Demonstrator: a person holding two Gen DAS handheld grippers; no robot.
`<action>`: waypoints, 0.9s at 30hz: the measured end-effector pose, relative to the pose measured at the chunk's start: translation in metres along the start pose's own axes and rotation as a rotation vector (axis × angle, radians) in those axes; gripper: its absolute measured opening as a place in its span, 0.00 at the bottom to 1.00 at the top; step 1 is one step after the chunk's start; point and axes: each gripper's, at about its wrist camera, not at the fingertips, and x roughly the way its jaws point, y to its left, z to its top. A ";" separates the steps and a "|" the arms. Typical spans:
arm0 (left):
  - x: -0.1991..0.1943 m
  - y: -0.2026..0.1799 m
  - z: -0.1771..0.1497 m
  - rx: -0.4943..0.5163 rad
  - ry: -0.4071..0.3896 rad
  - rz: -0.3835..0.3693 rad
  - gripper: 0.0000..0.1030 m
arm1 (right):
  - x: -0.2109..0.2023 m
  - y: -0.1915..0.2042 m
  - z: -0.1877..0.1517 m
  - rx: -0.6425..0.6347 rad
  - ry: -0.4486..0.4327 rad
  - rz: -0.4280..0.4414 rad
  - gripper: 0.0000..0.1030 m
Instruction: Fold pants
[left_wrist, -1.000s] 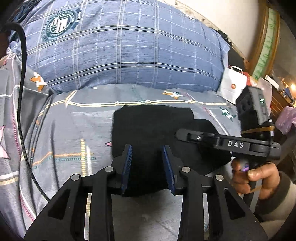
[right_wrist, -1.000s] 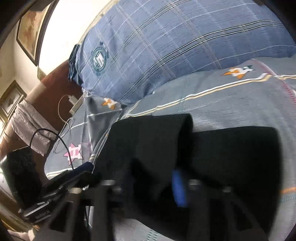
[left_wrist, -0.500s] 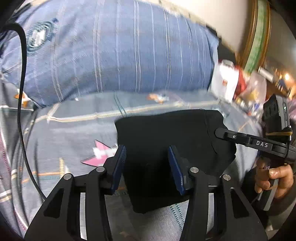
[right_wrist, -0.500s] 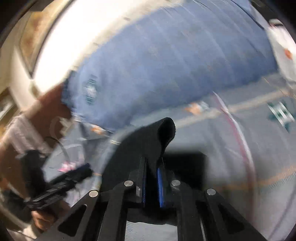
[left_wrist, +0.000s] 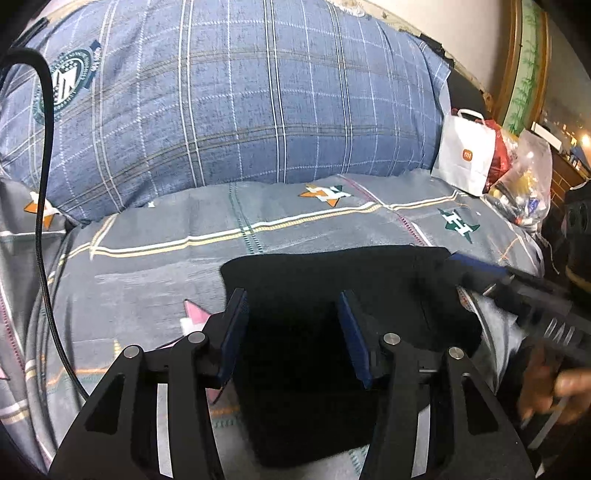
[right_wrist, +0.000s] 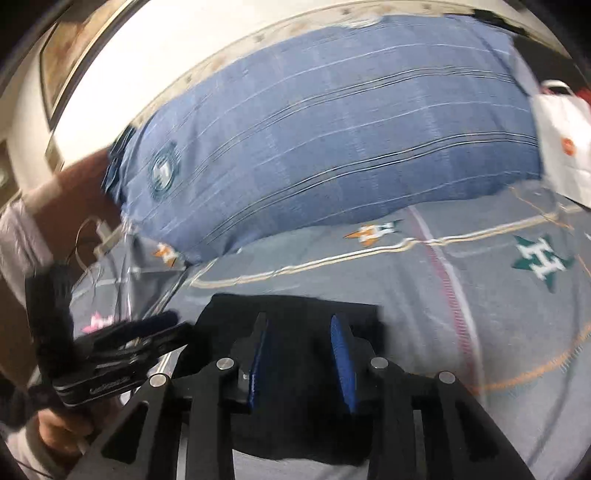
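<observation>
The black pants (left_wrist: 332, 288) lie folded into a flat rectangle on the grey patterned bed sheet (left_wrist: 147, 280). My left gripper (left_wrist: 291, 299) is open and empty, its blue pads just above the near part of the pants. In the right wrist view the pants (right_wrist: 295, 306) lie under my right gripper (right_wrist: 299, 325), which is open and empty. The right gripper also shows at the pants' right edge in the left wrist view (left_wrist: 476, 267), blurred. The left gripper shows at the left in the right wrist view (right_wrist: 159, 325).
A large blue plaid pillow (left_wrist: 236, 99) fills the back of the bed. A white paper bag (left_wrist: 465, 155) and a clear plastic bag (left_wrist: 524, 181) stand at the back right. A black cable (left_wrist: 44, 184) hangs along the left side.
My right gripper was shut on a raised fold of the pants; it has laid the fold down and opened. The pants now lie flat. The left gripper stayed open.
</observation>
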 end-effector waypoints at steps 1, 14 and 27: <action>0.006 0.000 0.000 -0.004 0.010 0.009 0.49 | 0.013 0.003 -0.001 -0.021 0.017 -0.011 0.31; 0.028 0.012 -0.001 -0.072 0.051 0.042 0.61 | 0.052 -0.015 0.005 0.002 0.090 -0.014 0.31; -0.003 -0.010 -0.041 -0.036 0.051 0.082 0.65 | 0.000 0.010 -0.052 -0.100 0.160 -0.126 0.32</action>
